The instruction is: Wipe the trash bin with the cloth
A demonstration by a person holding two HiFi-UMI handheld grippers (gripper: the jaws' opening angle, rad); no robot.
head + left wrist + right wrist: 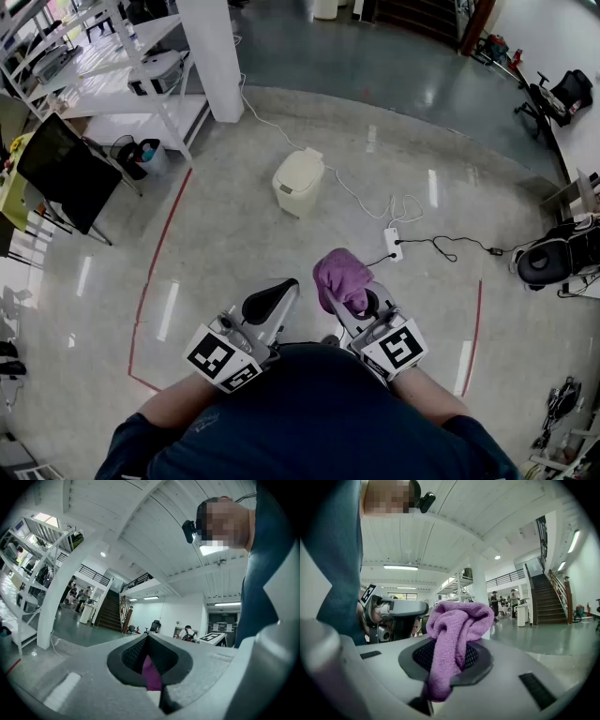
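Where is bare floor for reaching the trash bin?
Bare floor lies between the trash bin and the cloth, and left of the bin out to the red tape line. The bin's right side is crowded: a white cable trails to a power strip.

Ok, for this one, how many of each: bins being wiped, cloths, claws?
bin: 1
cloth: 1
claws: 2, the left claw and the right claw, which grips the cloth
Total: 4
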